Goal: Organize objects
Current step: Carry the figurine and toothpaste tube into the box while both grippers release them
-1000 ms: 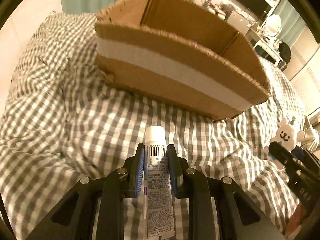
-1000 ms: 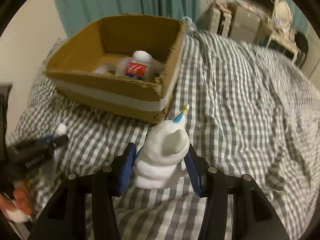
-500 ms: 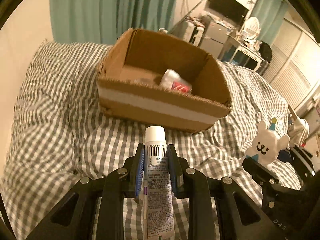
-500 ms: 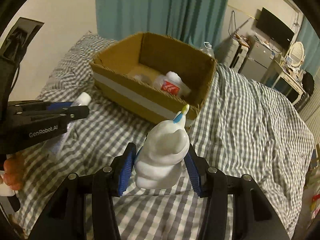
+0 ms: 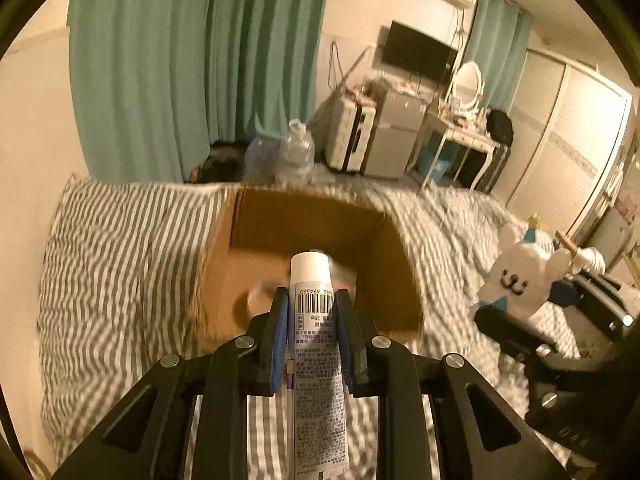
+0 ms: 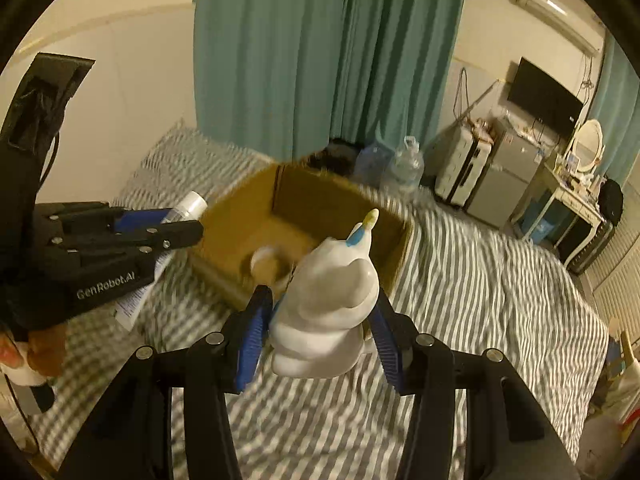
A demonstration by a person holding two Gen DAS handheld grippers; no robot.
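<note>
**Both tools loaded above the open box**

The left tool [image 5: 311, 320] is clamped on a white tube [image 5: 318, 340], cap pointing to 12 o'clock over the cardboard box [image 5: 394, 280]. The right tool [image 6: 320, 320] grips a white bear figurine [image 6: 326, 312], its jaws set wide around it. The box lies at 12 o'clock on the checked bed [image 6: 480, 280], contents blurred. Farther off, teal curtains [image 6: 320, 60] hang.

You're working in a lived-in bedroom: a grey-and-white checked duvet [image 6: 480, 280] covers the bed below, teal curtains [image 6: 320, 60] hang at twelve o'clock, and a wall-mounted black television [image 6: 544, 96] and white dressing table with oval mirror [image 6: 586, 148] stand at two o'clock.
</note>
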